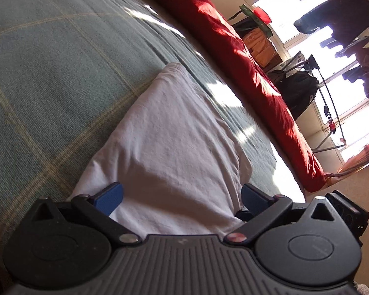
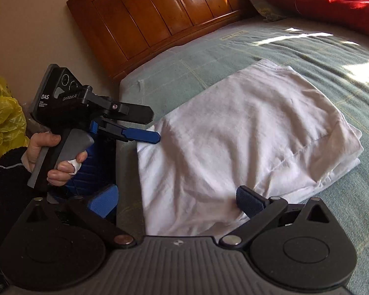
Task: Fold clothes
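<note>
Both tongs sit spread wide with nothing between their blue pads: my left tongs hang over the near edge of the shirt, and my right tongs do the same from its own side, one pad touching the cloth. From the right wrist camera I see the left tongs side on, gripped by a hand in a dark sleeve, their lower finger at the shirt's left edge. That white shirt lies folded into a rough rectangle on the bed's green checked blanket, layers stacked at its right edge. Beyond it lie a red pillow and a wooden headboard. Past the bed, dark clothes hang at a bright window.
</note>
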